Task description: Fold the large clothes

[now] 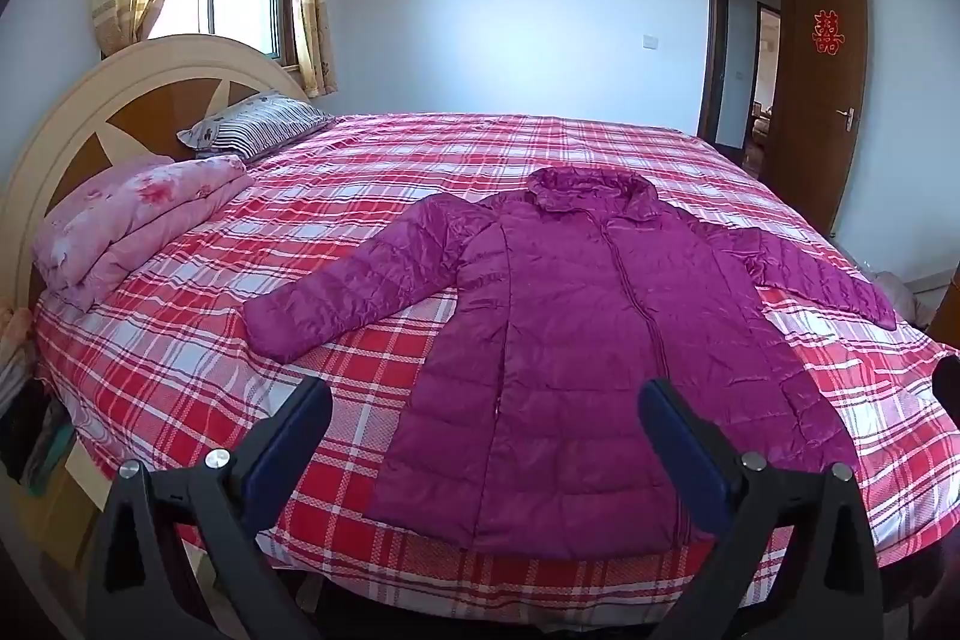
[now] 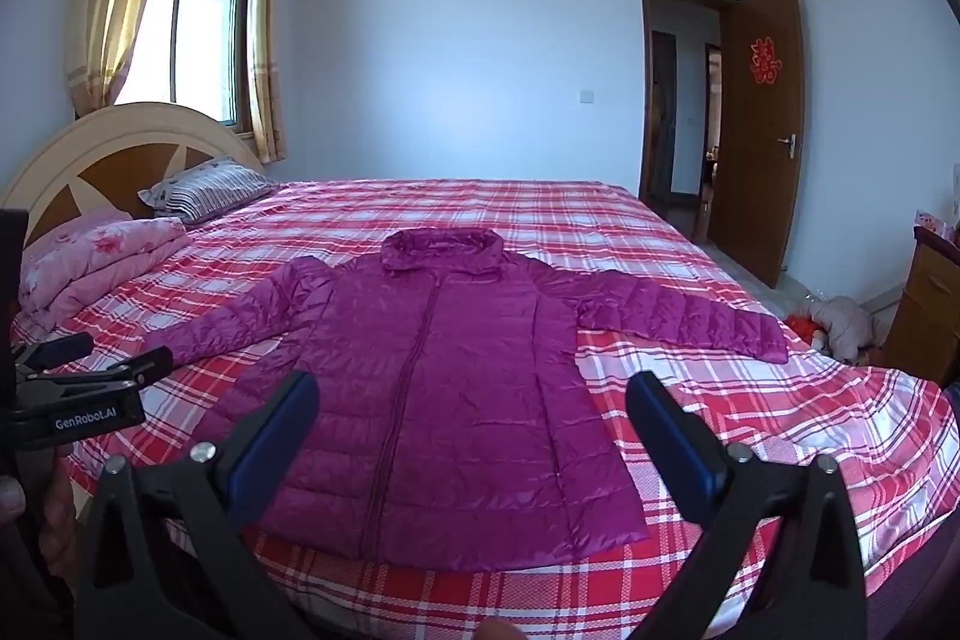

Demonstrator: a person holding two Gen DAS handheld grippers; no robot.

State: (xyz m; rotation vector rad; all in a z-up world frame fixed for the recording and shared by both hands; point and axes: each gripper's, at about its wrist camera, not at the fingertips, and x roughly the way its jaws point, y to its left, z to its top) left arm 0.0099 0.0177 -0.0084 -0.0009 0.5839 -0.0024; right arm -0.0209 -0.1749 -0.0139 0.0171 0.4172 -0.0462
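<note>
While flat on bed [image 1: 180,340], jacket [image 1: 570,340] beyond spread fingers [image 1: 678,430]

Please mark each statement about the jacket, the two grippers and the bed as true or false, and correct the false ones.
1. The purple jacket lies flat on the bed with both sleeves spread out. True.
2. The left gripper is shut on the hem of the jacket. False: its jaws are wide open and hold nothing.
3. The right gripper is open. True.
4. The jacket is already folded in half. False: it is fully spread, front side up, with the zipper closed.
5. A folded pink quilt lies near the headboard. True.
6. The door of the room is closed. False: it stands open.
</note>
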